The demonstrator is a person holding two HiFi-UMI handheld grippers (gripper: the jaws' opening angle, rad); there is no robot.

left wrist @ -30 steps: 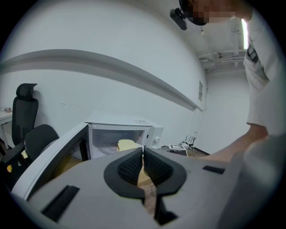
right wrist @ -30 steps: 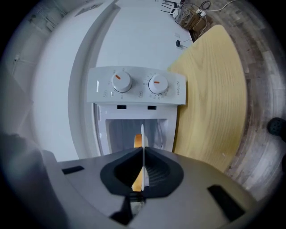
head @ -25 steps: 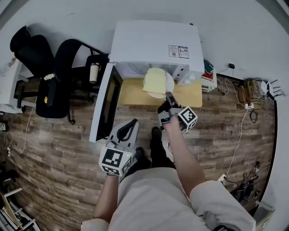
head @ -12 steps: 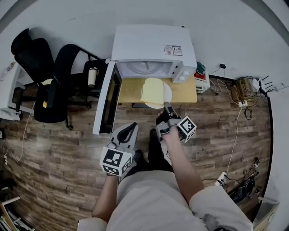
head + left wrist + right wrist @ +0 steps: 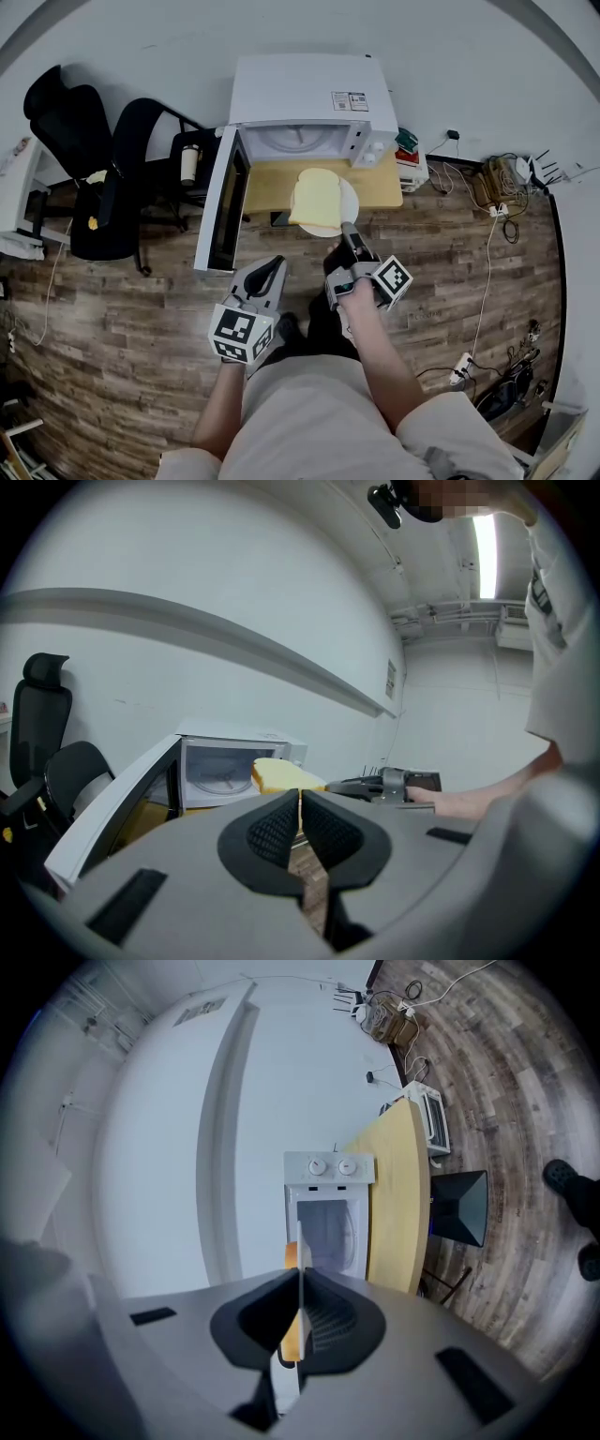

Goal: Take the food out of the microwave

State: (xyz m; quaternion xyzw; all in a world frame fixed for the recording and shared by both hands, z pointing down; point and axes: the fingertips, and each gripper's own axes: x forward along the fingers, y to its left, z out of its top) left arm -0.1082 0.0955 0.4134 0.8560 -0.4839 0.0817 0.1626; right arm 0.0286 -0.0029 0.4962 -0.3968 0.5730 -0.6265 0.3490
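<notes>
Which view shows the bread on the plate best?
Head view: the whole bread shows from above on the plate, held by the right tongs. Left gripper view catches only a low side glimpse; right gripper view sees plate and bread edge-on.

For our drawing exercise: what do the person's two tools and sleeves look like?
Both the left tool and right tool are grey shells with black ribbed pads, each bearing a cube with black-and-white square markers. The sleeves are short and light.
</notes>
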